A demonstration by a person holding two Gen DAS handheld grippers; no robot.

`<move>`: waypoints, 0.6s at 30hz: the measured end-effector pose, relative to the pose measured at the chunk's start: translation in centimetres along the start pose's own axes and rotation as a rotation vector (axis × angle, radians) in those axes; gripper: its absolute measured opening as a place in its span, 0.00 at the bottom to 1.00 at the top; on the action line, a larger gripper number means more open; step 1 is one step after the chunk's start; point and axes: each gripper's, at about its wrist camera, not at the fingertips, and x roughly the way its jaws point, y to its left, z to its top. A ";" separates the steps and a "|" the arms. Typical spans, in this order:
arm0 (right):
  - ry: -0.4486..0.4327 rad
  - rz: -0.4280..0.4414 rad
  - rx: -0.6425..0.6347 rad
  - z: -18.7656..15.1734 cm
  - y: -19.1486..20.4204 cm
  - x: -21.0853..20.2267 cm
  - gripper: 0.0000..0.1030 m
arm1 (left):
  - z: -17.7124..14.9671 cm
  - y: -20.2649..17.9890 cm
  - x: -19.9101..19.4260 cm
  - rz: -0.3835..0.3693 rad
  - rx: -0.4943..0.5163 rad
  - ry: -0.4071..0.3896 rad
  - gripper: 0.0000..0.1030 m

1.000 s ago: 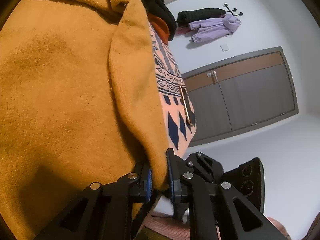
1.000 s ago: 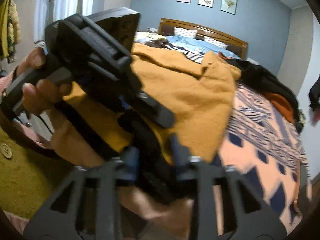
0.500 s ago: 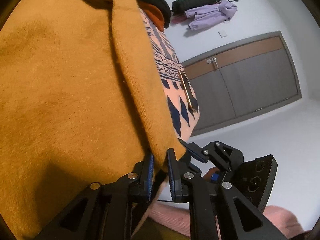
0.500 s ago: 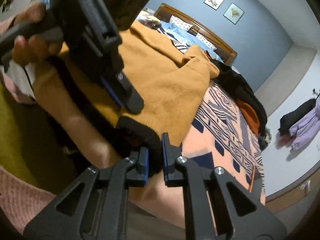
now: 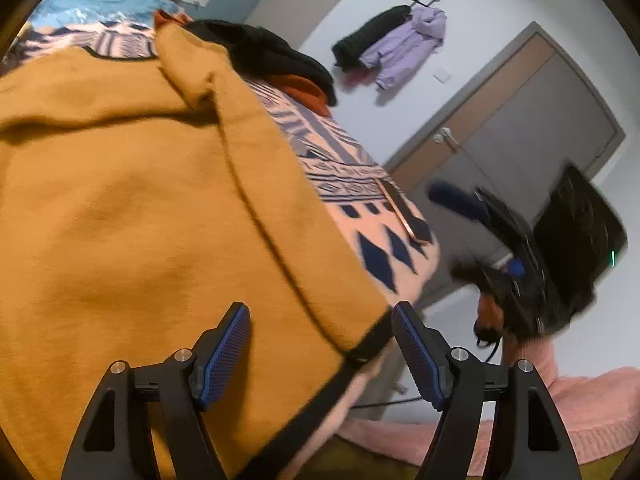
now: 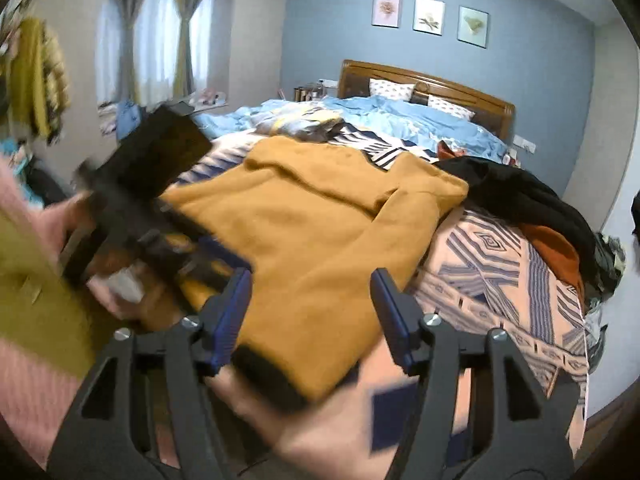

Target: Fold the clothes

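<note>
A mustard-yellow sweater [image 6: 320, 224] with a black hem lies spread on the bed's patterned blanket [image 6: 500, 280]. It fills the left wrist view [image 5: 132, 208]. My left gripper [image 5: 320, 348] is open, its blue pads on either side of the sweater's hem corner, not gripping. My right gripper [image 6: 310, 312] is open above the sweater's near edge. The left gripper's body shows blurred at the left in the right wrist view [image 6: 152, 184]. The right gripper's body shows blurred at the right in the left wrist view [image 5: 520, 256].
Black clothing [image 6: 516, 196] and an orange garment [image 6: 556, 248] lie at the bed's right side. Blue bedding [image 6: 400, 120] and a wooden headboard [image 6: 432, 80] are at the far end. Grey doors [image 5: 520, 128] and hung coats [image 5: 392, 48] are on the wall.
Both grippers were shut on the sweater's hem; both have opened and let it go. The sweater now lies on the bed and the grippers have moved apart.
</note>
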 end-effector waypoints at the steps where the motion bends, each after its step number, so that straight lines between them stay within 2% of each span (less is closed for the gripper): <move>1: 0.018 -0.014 0.009 0.6 -0.7 1.3 0.61 | 0.1 0.1 -0.3 0.018 -0.001 -0.011 0.73; 3: 0.065 -0.024 0.027 1.6 -1.9 4.0 0.60 | 0.1 0.4 -1.1 0.055 -0.006 -0.032 0.74; 6: 0.157 0.018 0.057 2.0 -3.1 8.5 0.53 | -0.3 1.2 -2.7 0.103 -0.029 -0.070 0.75; 9: 0.248 0.016 0.035 1.5 -3.0 11.3 0.52 | -0.9 2.0 -4.4 0.136 -0.056 -0.117 0.80; 11: 0.304 0.024 0.009 0.7 -2.3 12.3 0.52 | -1.3 2.5 -5.6 0.158 -0.075 -0.144 0.80; 14: 0.341 0.026 -0.018 0.4 -1.9 12.9 0.52 | -1.9 3.4 -7.4 0.192 -0.100 -0.179 0.80; 18: 0.372 0.042 -0.049 1.9 -1.3 11.8 0.52 | -2.1 4.3 -9.7 0.231 -0.124 -0.241 0.81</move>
